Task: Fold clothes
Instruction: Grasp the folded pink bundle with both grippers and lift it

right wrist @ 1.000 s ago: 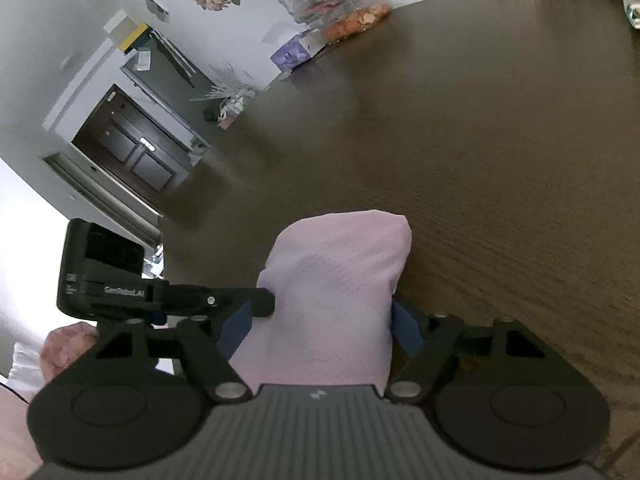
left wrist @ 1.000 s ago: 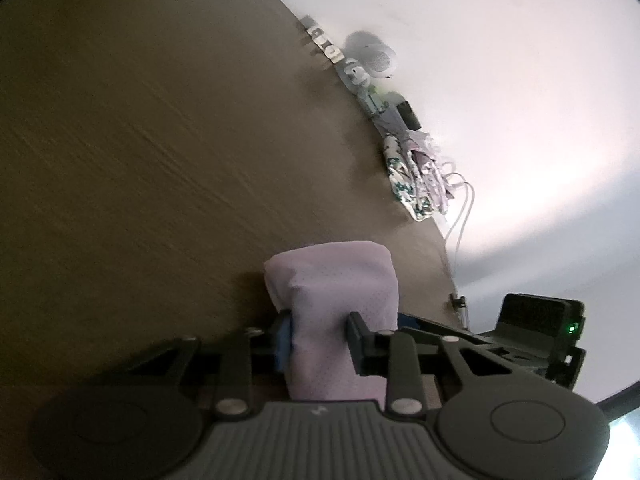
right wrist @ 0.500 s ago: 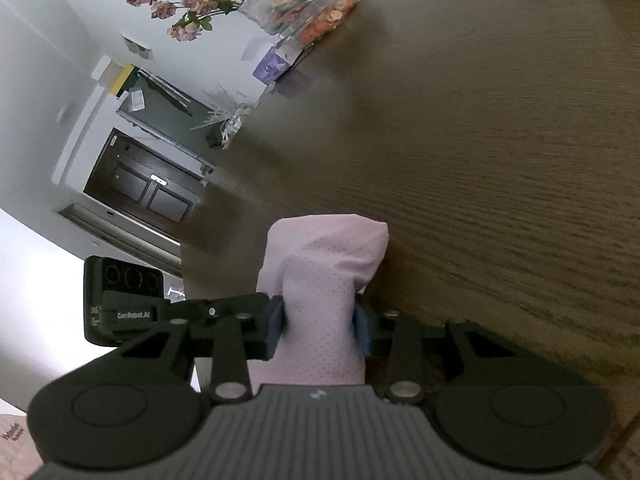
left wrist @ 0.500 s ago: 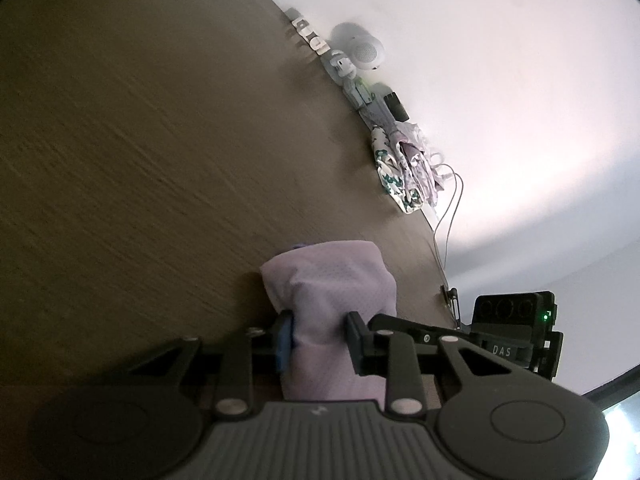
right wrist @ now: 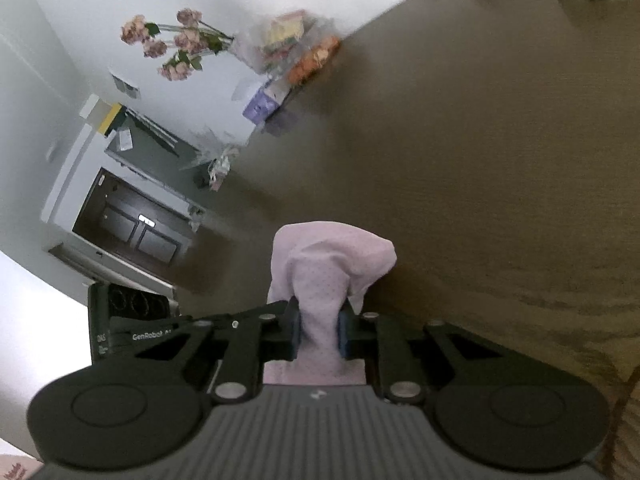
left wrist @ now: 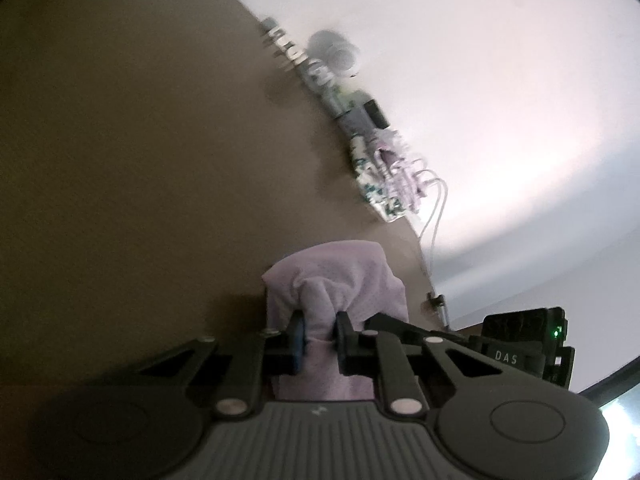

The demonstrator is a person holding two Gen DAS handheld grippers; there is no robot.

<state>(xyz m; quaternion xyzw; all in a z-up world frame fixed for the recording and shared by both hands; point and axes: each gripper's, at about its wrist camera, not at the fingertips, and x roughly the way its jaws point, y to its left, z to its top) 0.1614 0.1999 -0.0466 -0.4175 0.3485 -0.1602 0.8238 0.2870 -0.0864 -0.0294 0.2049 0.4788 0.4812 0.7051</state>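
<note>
Pink garment (left wrist: pixel 332 276) bunched, left gripper (left wrist: pixel 319 334) and right gripper (right wrist: pixel 319 326) just closed, clamped on it; lift evenly, keep edges aligned above worktop (right wrist: pixel 500 160).

left wrist: close, tilted down over table (left wrist: pixel 120 160) | right wrist: same | shared: pink cloth (left wrist: pixel 340 276)

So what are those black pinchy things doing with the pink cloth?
A person is folding clothes with two hand-held tongs. The left tongs and the right tongs have both just been closing, and each now pinches a bunched-up bit of the pale pink cloth between its blue pads. The cloth sits over a dark wooden table. Far off by the wall lie a patterned cloth and some pink flowers. No fold is visible yet.
</note>
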